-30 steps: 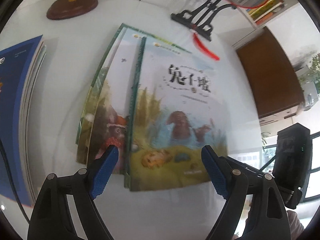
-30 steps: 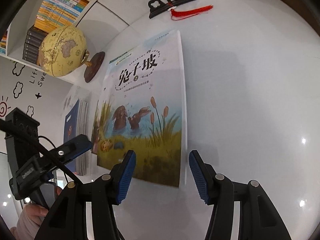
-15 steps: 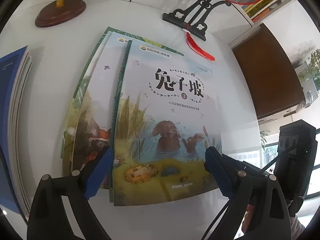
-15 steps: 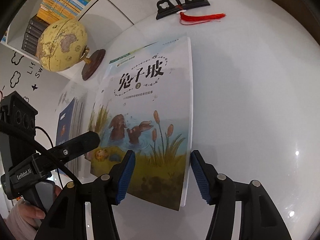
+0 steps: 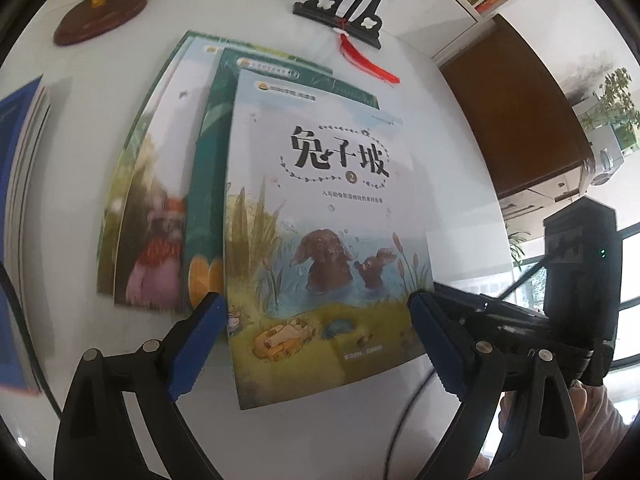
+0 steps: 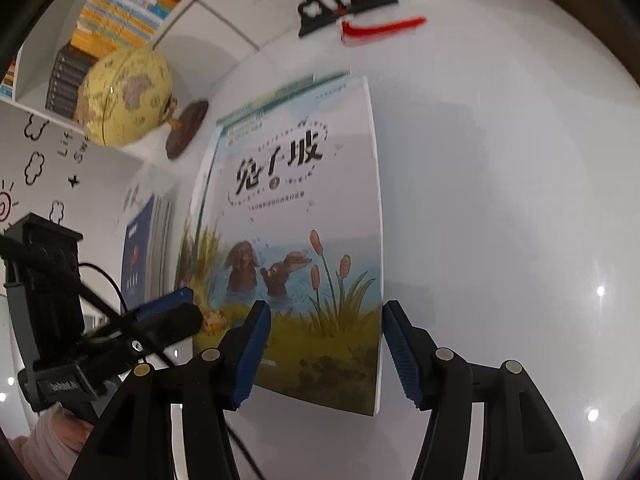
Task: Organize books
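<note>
**A:** While the left tongs (image 5: 314,340) hang over the near end of the pile, look at that gap: blue pads spread wide, one off each side of the top book (image 5: 320,220), neither pressing on it.

**B:** And the top book is the one with the two rabbits in the pond. It lies flat on the white bench (image 5: 100,128), face up, its near edge sticking out past the others toward us.

**A:** Right, a fanned stack. A green-covered book (image 5: 208,168) peeks out at its left, and a third book (image 5: 156,216) shows further left again (the cover there is too blurred to read).

**B:** Over to the right tongs (image 6: 326,350). Also apart, with the book's near right corner between the pads. In the right wrist view the right pad sits just off the page edge, the left pad over the cover — no squeeze that I can see.

**A:** So nothing is gripped by either hand.

**B:** Correct. Elsewhere, a blue book pile (image 5: 20,220) lies at the far left of the bench, well apart from the fanned stack.

**A:** Behind it all there is a yellow globe (image 6: 128,96) on its wooden base, and a black ornament stand (image 5: 352,12) with a red tassel (image 5: 372,64) trailing just beyond the stack's far edge.

**B:** And the shelf (image 6: 120,12) behind the globe is packed with books.
</note>
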The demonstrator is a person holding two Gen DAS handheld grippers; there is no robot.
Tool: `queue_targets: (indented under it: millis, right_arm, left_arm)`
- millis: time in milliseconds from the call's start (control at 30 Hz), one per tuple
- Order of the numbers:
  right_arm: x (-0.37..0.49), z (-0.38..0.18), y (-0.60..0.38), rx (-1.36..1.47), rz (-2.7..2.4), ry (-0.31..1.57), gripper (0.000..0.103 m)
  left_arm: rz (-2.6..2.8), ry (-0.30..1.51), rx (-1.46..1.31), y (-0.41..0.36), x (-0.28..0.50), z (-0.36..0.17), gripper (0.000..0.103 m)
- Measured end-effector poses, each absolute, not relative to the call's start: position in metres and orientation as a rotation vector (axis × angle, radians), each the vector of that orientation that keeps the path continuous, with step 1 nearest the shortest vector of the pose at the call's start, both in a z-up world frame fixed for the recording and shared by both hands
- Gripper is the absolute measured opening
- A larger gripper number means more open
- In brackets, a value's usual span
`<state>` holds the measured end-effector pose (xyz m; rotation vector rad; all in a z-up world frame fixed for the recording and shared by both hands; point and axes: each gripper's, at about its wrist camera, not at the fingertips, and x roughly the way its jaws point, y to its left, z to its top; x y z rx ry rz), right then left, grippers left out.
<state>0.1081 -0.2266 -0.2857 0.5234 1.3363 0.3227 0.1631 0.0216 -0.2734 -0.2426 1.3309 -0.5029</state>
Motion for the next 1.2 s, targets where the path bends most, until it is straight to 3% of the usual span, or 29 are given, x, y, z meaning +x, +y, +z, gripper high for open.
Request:
queue_targets:
  millis: [167,433,467,500,567,633,733,933,1200]
  right_arm:
    - [0.092,-0.296,-0.229,0.533,0.388,1.403,0.057]
    - [0.099,-0.320,-0.254,0.815,0.448,1.339,0.058]
    - [0.099,-0.322,-0.253,0.827,0.466,1.329,0.058]
    - [0.098,-0.324,-0.252,0.847,0.486,1.319,0.058]
    - [0.097,-0.327,-0.248,0.869,0.510,1.321,0.051]
    - [0.095,-0.323,-0.243,0.783,0.479,1.317,0.031]
    - [0.092,-0.317,-0.241,0.695,0.455,1.313,0.026]
    - [0.080,-0.294,-0.244,0.755,0.549,1.230,0.026]
    - [0.064,-0.304,-0.223,0.686,0.494,1.316,0.025]
  left_arm:
    - [-0.537,1.394,-0.281,0.031,0.152,-0.282,0.092]
    - [-0.446,1.446,-0.288,0.030,0.163,-0.304,0.087]
    - [-0.441,1.445,-0.282,0.027,0.163,-0.303,0.079]
    - [-0.443,1.448,-0.280,0.025,0.164,-0.303,0.078]
    - [-0.427,1.441,-0.218,0.022,0.161,-0.300,0.065]
    - [-0.420,1.423,-0.176,0.023,0.157,-0.297,0.055]
    - [-0.418,1.402,-0.162,0.028,0.150,-0.289,0.045]
    - [-0.463,1.390,-0.129,0.029,0.138,-0.281,0.045]
    - [-0.459,1.392,-0.110,0.026,0.130,-0.282,0.045]
